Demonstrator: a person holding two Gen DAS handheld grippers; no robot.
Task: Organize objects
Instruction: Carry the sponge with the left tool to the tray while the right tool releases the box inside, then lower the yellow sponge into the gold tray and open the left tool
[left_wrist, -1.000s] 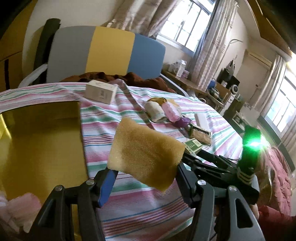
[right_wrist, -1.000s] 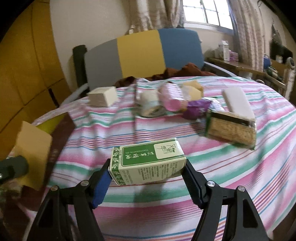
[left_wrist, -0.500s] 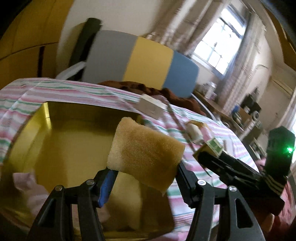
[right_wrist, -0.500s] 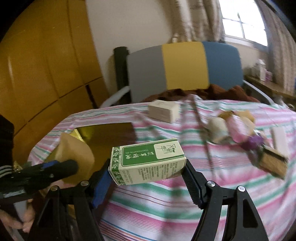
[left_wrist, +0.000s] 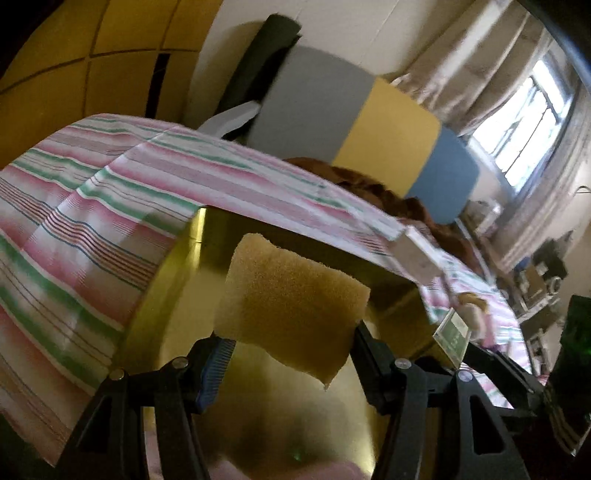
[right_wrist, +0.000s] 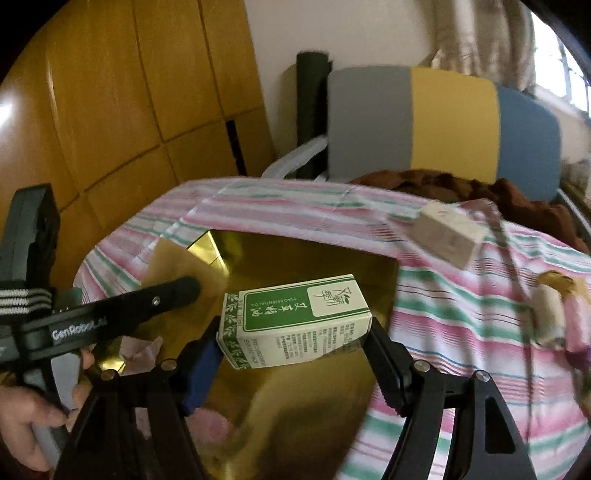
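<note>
The left hand-held gripper (left_wrist: 288, 354) is gripping a tan sponge (left_wrist: 291, 306) between its two fingers, and it is now hanging over the gold tray (left_wrist: 177, 295) rather than over the striped cloth where it was a second ago. The right hand-held gripper (right_wrist: 291, 354) is clamping a green-and-white essential-oil box (right_wrist: 295, 321) by its short ends, and it too is swinging in over the tray, having been out above the middle of the worktop (right_wrist: 461, 314) a second ago. Both loads are being carried to the same container at once, which suggests the drop is the next step and neither item is yet released.

Under the grippers, the tray's shiny floor is showing a pale pink, crumpled item (right_wrist: 140, 350) near the close edge; it is probably a wrapper or tissue, but the blur leaves that uncertain. In the right wrist view the person's left hand (right_wrist: 33, 417) is wrapping the other gripper's handle at the lower left.

Beyond the tray, a small beige box (right_wrist: 448, 236) is lying on the pink-and-green striped tablecloth (left_wrist: 74, 236), and a cluster of small rolls and packets (right_wrist: 557, 314) is sitting further right, still to be sorted. Behind the worktop, a chair back in grey, yellow and blue (right_wrist: 443, 122) is standing against the wall, with a brown cloth (right_wrist: 480, 188) bunched at its base.
</note>
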